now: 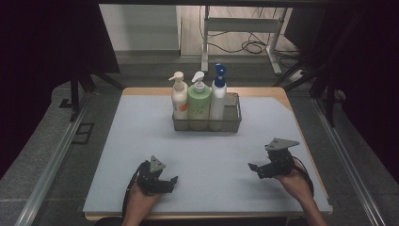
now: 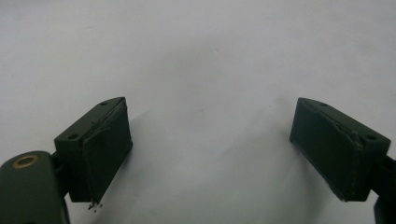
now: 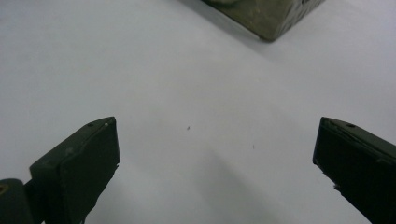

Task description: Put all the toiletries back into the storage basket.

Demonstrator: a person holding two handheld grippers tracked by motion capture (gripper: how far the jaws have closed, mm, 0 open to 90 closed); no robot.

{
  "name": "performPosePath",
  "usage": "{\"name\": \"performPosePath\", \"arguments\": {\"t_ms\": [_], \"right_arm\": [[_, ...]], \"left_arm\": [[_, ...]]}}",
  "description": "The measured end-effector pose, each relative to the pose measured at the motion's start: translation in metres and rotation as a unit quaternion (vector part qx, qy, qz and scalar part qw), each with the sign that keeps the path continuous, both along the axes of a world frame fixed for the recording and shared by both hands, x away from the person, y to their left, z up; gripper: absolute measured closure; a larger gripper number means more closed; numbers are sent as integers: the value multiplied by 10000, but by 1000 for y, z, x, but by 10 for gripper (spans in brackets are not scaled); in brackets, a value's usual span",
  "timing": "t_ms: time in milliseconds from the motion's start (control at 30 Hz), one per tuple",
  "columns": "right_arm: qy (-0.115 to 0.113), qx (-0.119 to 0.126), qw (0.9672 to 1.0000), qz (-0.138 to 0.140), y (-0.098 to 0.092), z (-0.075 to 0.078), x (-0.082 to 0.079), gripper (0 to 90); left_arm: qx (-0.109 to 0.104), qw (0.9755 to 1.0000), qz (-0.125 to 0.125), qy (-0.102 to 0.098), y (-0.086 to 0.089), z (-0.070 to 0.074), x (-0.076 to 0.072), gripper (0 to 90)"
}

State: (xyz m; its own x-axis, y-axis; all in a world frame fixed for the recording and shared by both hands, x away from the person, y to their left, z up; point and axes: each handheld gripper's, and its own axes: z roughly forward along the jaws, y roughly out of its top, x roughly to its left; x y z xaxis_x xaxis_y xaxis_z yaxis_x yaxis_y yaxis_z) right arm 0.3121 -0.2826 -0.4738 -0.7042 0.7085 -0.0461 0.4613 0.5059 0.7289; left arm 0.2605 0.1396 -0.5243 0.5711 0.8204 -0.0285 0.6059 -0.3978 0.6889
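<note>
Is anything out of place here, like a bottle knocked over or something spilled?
Nothing stands out. The three pump bottles, cream, green and white with a blue pump, stand upright side by side in the wire basket. The mat looks dry. The left gripper and right gripper are open, holding nothing.

Two black jaws of the right gripper [image 3: 217, 163] are being held wide apart over the pale mat [image 3: 140, 60] of the table, with nothing between them. One jaw is rising from the lower left corner of the view, the other from the lower right. A corner of a wire-mesh basket [image 3: 266, 16] is being seen at the top edge, resting on the mat, well apart from the jaws.
</note>
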Motion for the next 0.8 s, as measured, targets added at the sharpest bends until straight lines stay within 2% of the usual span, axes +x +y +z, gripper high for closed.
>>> {"name": "performPosePath", "arguments": {"t_ms": [200, 533, 567, 800], "right_arm": [[170, 138, 9997, -80, -7, -17, -6, 0], [494, -109, 9987, -89, -9, -45, -12, 0], [399, -95, 9991, -88, -9, -47, -14, 0], [341, -41, 9993, -124, -10, -48, -16, 0]], "left_arm": [[0, 10000, 1, -1, 0, 0, 0, 121], [-1, 10000, 0, -4, 0, 0, 0, 121], [-1, 10000, 0, -5, 0, 0, 0, 121], [1, 10000, -3, -2, 0, 0, 0, 121]]}}
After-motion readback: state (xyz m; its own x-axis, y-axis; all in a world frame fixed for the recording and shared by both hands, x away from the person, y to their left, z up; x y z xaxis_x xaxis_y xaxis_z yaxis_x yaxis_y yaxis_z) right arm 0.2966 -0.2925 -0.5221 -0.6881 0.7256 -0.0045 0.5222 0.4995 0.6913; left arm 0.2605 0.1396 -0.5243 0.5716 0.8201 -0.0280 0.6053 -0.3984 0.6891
